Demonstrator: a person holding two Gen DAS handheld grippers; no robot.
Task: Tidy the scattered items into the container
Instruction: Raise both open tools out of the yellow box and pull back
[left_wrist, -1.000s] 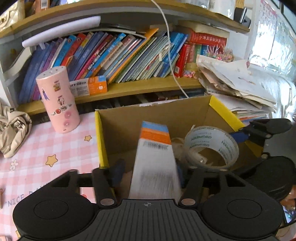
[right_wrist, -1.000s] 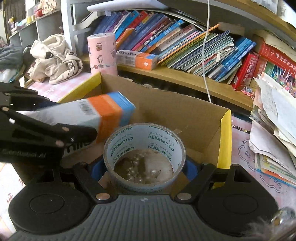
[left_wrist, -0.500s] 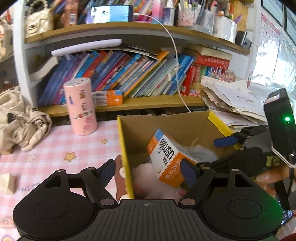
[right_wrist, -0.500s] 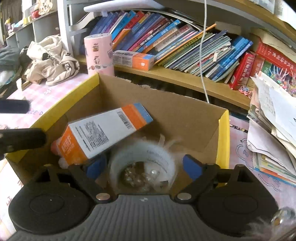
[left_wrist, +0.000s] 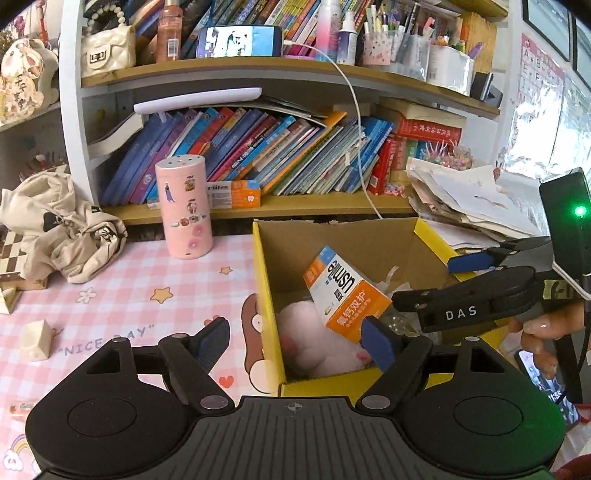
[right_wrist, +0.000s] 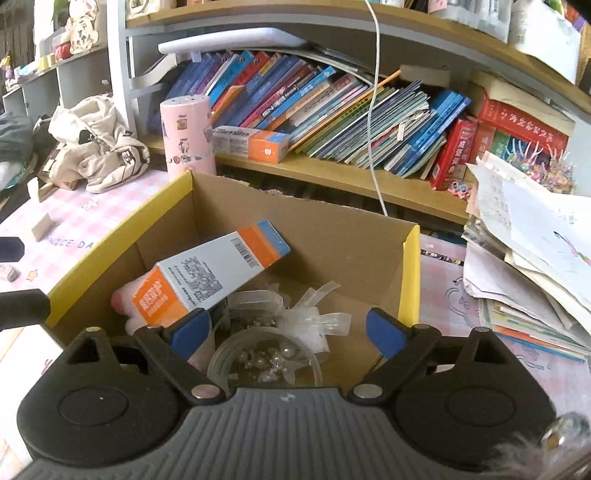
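1. The cardboard box (left_wrist: 430, 236) already held a toothpaste box (right_wrist: 210, 273), a tape roll (right_wrist: 264, 360), and a pink fluffy toy (left_wrist: 317, 343).
2. The left gripper (left_wrist: 295, 339) and right gripper (right_wrist: 288, 332) were both wide apart and held nothing.
3. A small beige block (left_wrist: 35, 339) sat on the pink mat (left_wrist: 129, 280), so I think tidying wasn't finished.

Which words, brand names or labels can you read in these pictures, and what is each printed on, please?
"usmile" on the orange and white toothpaste box lying in the cardboard box.
"DAS" on the right gripper.
"NICE DAY" on the pink checked tablecloth.
"...mile" on the second toothpaste box on the lower shelf, partly hidden.
Barcode and fine print on the toothpaste box side: too small.
Book spines and wall chart: too blurred.
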